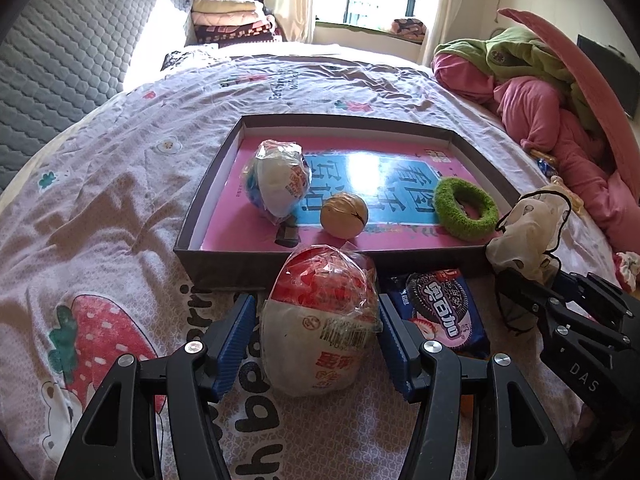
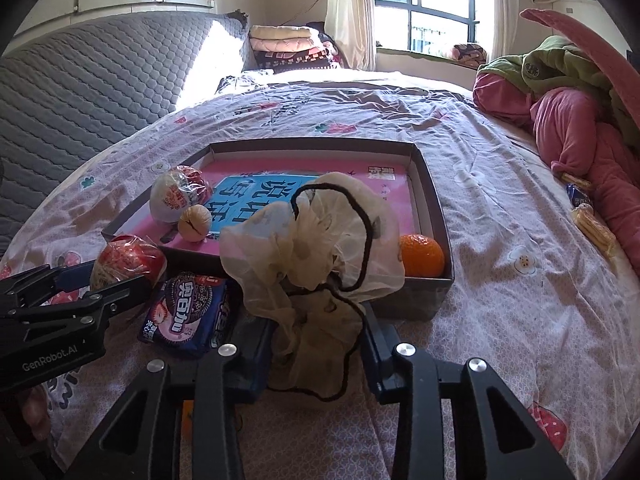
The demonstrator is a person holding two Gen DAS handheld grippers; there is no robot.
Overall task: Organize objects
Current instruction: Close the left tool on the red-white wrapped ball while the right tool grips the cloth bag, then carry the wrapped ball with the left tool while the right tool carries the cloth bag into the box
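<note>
the left gripper [image 1: 316,344] brackets the wrapped egg toy [image 1: 320,320] on the bedsheet just before the tray [image 1: 208,200], jaws unclosed, so squeeze evenly, while the right gripper [image 2: 316,356] clenches the gauzy scrunchie [image 2: 316,240].

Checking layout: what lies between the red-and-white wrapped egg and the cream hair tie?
The Oreo packet lies on the bedsheet between the egg and the hair tie, clearest in the right wrist view.

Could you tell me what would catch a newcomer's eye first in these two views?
Probably the red-and-white wrapped egg lying on the bed between the open fingers of the left tool. Next, the cream gauzy pouch held by the right tool, before the shallow box with a walnut and green ring.
</note>
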